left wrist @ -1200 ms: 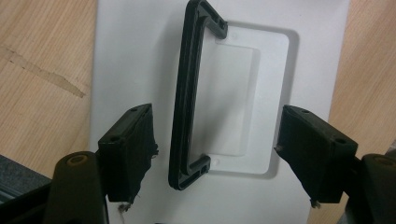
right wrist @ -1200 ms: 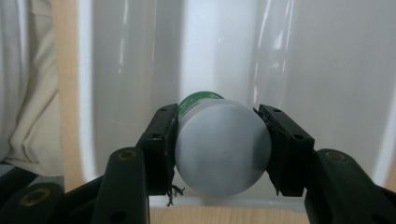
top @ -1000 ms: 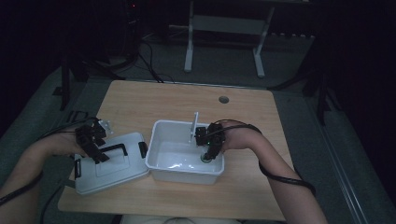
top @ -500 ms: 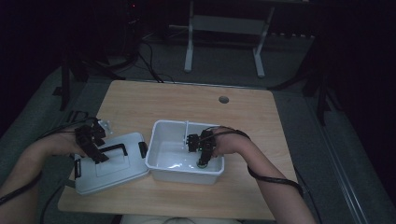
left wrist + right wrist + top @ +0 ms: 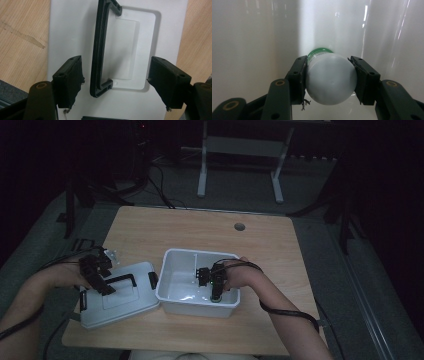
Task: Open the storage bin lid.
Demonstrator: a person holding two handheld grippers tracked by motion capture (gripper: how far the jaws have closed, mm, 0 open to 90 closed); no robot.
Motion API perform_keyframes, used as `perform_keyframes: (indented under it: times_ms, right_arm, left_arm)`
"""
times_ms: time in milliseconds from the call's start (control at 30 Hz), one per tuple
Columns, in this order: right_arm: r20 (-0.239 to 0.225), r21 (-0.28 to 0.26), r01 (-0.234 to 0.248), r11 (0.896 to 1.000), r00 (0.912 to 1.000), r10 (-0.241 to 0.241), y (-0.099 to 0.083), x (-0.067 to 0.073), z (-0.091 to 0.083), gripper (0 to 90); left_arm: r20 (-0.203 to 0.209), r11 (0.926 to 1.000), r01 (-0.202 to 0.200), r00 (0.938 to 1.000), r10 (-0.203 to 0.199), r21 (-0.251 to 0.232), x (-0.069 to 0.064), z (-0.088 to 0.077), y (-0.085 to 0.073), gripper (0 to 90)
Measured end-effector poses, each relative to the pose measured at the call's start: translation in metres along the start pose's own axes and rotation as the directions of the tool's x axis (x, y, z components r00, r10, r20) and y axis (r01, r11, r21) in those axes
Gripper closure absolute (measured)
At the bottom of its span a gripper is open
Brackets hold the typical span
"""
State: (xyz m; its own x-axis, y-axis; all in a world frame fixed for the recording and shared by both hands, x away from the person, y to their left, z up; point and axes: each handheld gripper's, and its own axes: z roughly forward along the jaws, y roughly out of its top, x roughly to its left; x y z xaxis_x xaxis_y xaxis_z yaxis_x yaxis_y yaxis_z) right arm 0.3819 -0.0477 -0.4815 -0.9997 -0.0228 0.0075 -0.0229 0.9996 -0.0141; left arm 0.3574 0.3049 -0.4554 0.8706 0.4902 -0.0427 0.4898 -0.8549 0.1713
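Note:
A white bin (image 5: 197,253) stands on the wooden table (image 5: 200,227). My right gripper (image 5: 216,294) reaches down into the bin, near its front wall. It is shut on a small green bottle with a round white cap (image 5: 330,78), one pad on each side of the cap. The bin's white walls (image 5: 249,37) rise close behind the bottle. To the left lies the bin's white lid (image 5: 120,300) with a black handle (image 5: 98,50). My left gripper (image 5: 115,80) hovers over the lid, open, its pads on either side of the handle and clear of it.
A round cable hole (image 5: 240,226) sits near the table's far edge. A white metal stand (image 5: 240,150) is on the floor behind the table. Cables (image 5: 290,312) trail from both grippers along the forearms. The lid lies close to the table's front left corner.
My right gripper has sunk deeper into the bin with the bottle, drifting slightly toward the front. The left gripper has stayed over the lid.

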Motion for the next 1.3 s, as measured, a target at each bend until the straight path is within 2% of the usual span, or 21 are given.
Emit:
perform_keyframes:
  times_ms: [133, 233, 433, 467, 567, 733, 900, 1033, 1100, 1167, 1200, 1300]
  right_arm:
    - [0.007, 0.022, -0.001, 1.0, 1.0, 0.0, 0.005, 0.002, 0.004, 49.8]
    - [-0.006, 0.015, -0.004, 1.0, 1.0, 0.004, 0.008, 0.002, 0.004, 49.7]
    - [-0.005, 0.013, 0.005, 1.0, 1.0, -0.005, 0.007, 0.003, 0.004, 48.8]
    - [-0.002, 0.013, 0.01, 1.0, 1.0, -0.01, 0.006, 0.003, 0.002, 46.1]
    - [-0.002, -0.019, 0.008, 1.0, 1.0, -0.008, 0.002, 0.004, -0.005, 45.4]
    - [0.005, -0.041, 0.017, 0.999, 0.9998, -0.016, -0.002, 0.007, -0.021, 45.2]
    - [0.036, -0.068, 0.017, 0.998, 0.9992, -0.015, -0.007, 0.009, -0.038, 45.1]
    - [0.041, -0.069, 0.049, 0.996, 0.9981, -0.046, -0.015, 0.015, -0.05, 42.8]
    - [0.053, -0.078, 0.045, 0.996, 0.9977, -0.041, -0.019, 0.016, -0.056, 39.2]
    - [0.05, -0.086, 0.017, 0.996, 0.9987, -0.012, -0.024, 0.015, -0.062, 33.2]
    - [0.065, -0.095, 0.011, 0.995, 0.9979, -0.005, -0.027, 0.015, -0.065, 31.8]
    - [0.079, -0.117, -0.01, 0.993, 0.9967, 0.019, -0.036, 0.013, -0.074, 23.0]
  left_arm:
    - [0.001, 1.0, -0.001, 1.0, 0.001, 0.0, 0.0, 0.001, -0.001, 27.5]
    - [0.002, 1.0, 0.001, 1.0, -0.001, -0.002, 0.0, 0.002, -0.001, 27.6]
    - [-0.001, 1.0, -0.003, 1.0, 0.003, 0.0, 0.0, 0.004, -0.001, 27.5]
    - [0.001, 1.0, -0.001, 1.0, 0.001, -0.001, 0.0, 0.004, -0.001, 27.6]
    - [0.007, 1.0, 0.004, 1.0, -0.004, 0.004, 0.001, 0.004, -0.001, 27.5]
    - [0.009, 1.0, 0.006, 0.9999, -0.006, 0.006, 0.0, 0.004, 0.0, 27.5]
    - [0.003, 1.0, -0.003, 1.0, 0.003, 0.004, -0.001, 0.006, 0.001, 27.6]
    - [-0.012, 0.9999, -0.01, 0.9999, 0.01, -0.009, 0.0, 0.006, 0.001, 27.5]
    - [-0.018, 0.9998, -0.004, 0.9998, 0.003, -0.02, 0.001, 0.006, 0.0, 27.5]
    - [-0.016, 0.9995, 0.004, 0.9999, -0.005, -0.031, 0.001, 0.007, 0.0, 27.5]
    - [-0.02, 0.9994, 0.006, 0.9998, -0.006, -0.035, 0.001, 0.007, 0.0, 27.5]
    - [-0.017, 0.9994, -0.007, 0.9998, 0.006, -0.034, 0.002, 0.009, 0.001, 27.5]
